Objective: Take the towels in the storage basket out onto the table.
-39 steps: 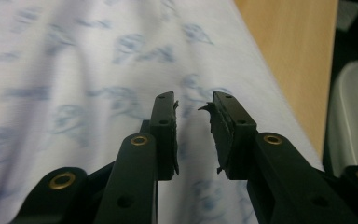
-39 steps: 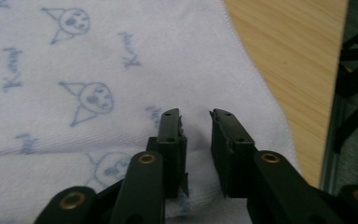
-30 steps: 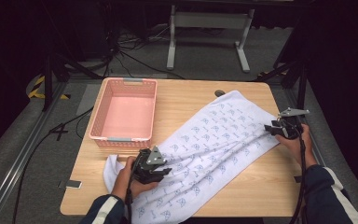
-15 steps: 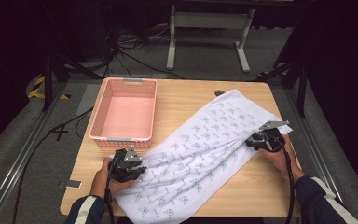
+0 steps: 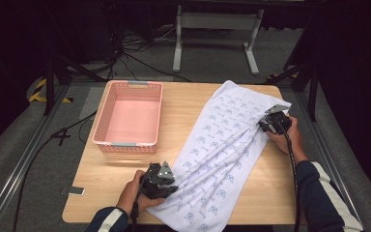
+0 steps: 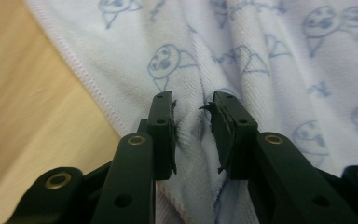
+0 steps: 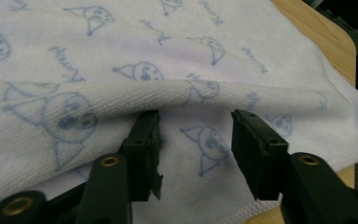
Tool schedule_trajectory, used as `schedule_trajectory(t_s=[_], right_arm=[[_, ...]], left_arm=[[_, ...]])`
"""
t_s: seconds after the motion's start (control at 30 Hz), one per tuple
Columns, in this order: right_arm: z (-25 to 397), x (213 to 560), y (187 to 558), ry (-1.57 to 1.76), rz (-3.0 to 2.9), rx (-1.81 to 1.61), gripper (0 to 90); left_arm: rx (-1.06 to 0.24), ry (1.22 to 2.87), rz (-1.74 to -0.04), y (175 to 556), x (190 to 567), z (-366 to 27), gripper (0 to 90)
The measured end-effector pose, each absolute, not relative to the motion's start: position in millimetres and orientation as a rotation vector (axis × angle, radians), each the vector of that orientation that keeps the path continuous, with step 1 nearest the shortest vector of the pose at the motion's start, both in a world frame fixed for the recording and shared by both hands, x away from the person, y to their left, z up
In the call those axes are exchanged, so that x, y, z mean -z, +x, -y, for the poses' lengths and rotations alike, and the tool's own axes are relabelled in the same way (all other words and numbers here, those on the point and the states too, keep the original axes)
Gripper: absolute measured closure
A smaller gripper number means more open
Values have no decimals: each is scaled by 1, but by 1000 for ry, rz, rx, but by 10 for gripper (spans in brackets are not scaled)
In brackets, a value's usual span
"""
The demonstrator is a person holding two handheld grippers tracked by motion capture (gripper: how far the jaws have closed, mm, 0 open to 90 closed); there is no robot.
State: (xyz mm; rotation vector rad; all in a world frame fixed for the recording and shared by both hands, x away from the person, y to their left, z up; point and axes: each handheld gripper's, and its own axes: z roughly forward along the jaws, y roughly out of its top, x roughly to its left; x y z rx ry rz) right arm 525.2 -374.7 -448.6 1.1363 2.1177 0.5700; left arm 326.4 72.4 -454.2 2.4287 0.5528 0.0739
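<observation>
One wooden bench [image 5: 188, 104] carries a white printed towel [image 5: 222, 145] lying diagonally, rumpled, beside a pink basket [image 5: 128, 116]. It looks light, soft and limp, best pinched at a hemmed edge. Left tongs [image 6: 193, 126] and right tongs [image 7: 193, 149] both gape, straddling raised folds, nothing clamped.

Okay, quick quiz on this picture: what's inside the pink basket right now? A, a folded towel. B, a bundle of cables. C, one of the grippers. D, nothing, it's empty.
D: in the high view the pink basket shows only its bare pink floor, while the printed towel lies spread on the table beside it, with the left gripper and right gripper at its edges.
</observation>
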Motion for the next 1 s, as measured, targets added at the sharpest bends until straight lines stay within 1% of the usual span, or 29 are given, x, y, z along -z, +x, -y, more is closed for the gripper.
schedule_trajectory(t_s=[0.03,0.07,0.1,0.17,0.23,0.3,0.33,0.4,0.43,0.47,0.57,0.67,0.7,0.73,0.8,0.87,1.0], right_arm=[[375,449,525,1136,-2118,-570,474],[376,448,524,1139,-2121,-568,462],[378,445,519,1196,-2134,-640,439],[379,437,504,1190,-2164,-726,441],[374,428,481,1150,-2215,-822,448],[365,426,454,1103,-2291,-877,464],[355,429,429,1032,-2351,-884,477],[344,434,406,972,-2411,-911,473],[344,434,406,972,-2411,-911,473],[330,439,384,869,-2463,-924,479],[320,443,374,832,-2500,-951,476],[314,452,372,829,-2552,-895,477],[316,453,372,839,-2544,-921,476],[320,453,372,858,-2545,-921,466],[329,452,371,898,-2547,-908,466],[340,451,370,951,-2550,-899,469],[363,447,367,1037,-2518,-838,491]], left_arm=[[-74,2429,-553,326,454,-72,696],[-44,2436,-511,323,453,-66,696],[-46,2433,-493,321,452,-63,697],[-54,2398,-494,322,447,-59,672],[-113,2387,-492,328,442,-59,634],[-167,2379,-499,335,440,-58,633],[-212,2383,-518,345,440,-57,635],[-242,2399,-525,354,444,-55,643],[-242,2399,-525,354,444,-55,646],[-231,2402,-542,359,447,-54,655],[-215,2418,-526,370,452,-51,660],[-233,2446,-524,372,451,-50,665],[-219,2453,-529,375,451,-50,670],[-223,2481,-530,378,452,-50,673],[-222,2480,-516,380,453,-50,689],[-177,2486,-529,381,452,-49,707],[-190,2520,-538,381,450,-49,789]])
